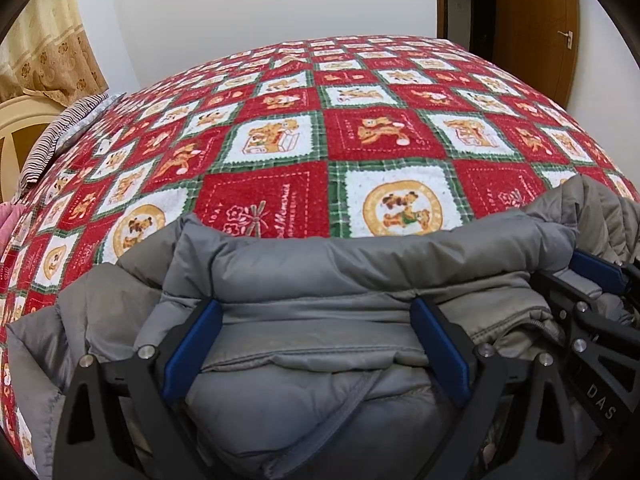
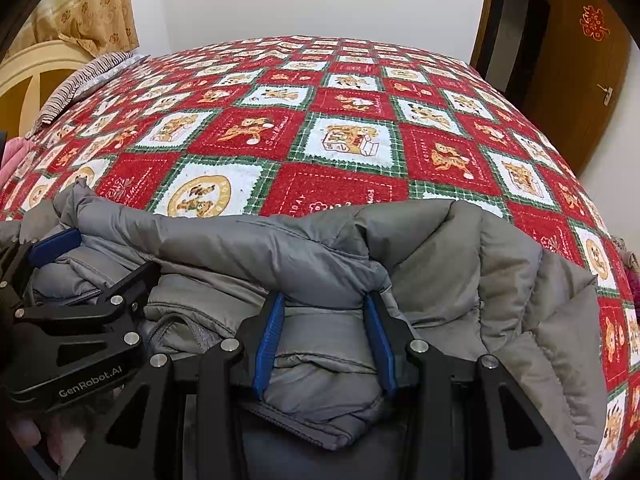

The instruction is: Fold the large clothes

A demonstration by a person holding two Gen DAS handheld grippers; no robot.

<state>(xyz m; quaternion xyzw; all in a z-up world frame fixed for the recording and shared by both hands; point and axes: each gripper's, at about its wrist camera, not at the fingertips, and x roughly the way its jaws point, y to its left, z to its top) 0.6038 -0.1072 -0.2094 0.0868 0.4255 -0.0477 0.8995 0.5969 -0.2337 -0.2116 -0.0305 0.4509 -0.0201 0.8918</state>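
Note:
A grey puffer jacket (image 1: 320, 264) lies bundled in thick folds on the near part of the bed. My left gripper (image 1: 318, 346) stands wide, and the bulky fold fills the whole gap between its blue pads, which press on the fabric at both sides. My right gripper (image 2: 326, 340) is narrower and pinches a padded fold of the jacket (image 2: 240, 240) between its blue pads. The two grippers sit close side by side. The right gripper's pad (image 1: 596, 272) shows at the left view's right edge, and the left gripper's pad (image 2: 56, 246) at the right view's left edge.
A red, white and green patchwork bedcover (image 1: 360, 136) (image 2: 340, 184) stretches away behind the jacket. A striped pillow (image 1: 60, 136) and a cream headboard (image 1: 16, 128) lie at far left. A pink cloth (image 2: 12, 152) sits at the left edge, a wooden door (image 2: 580, 60) at far right.

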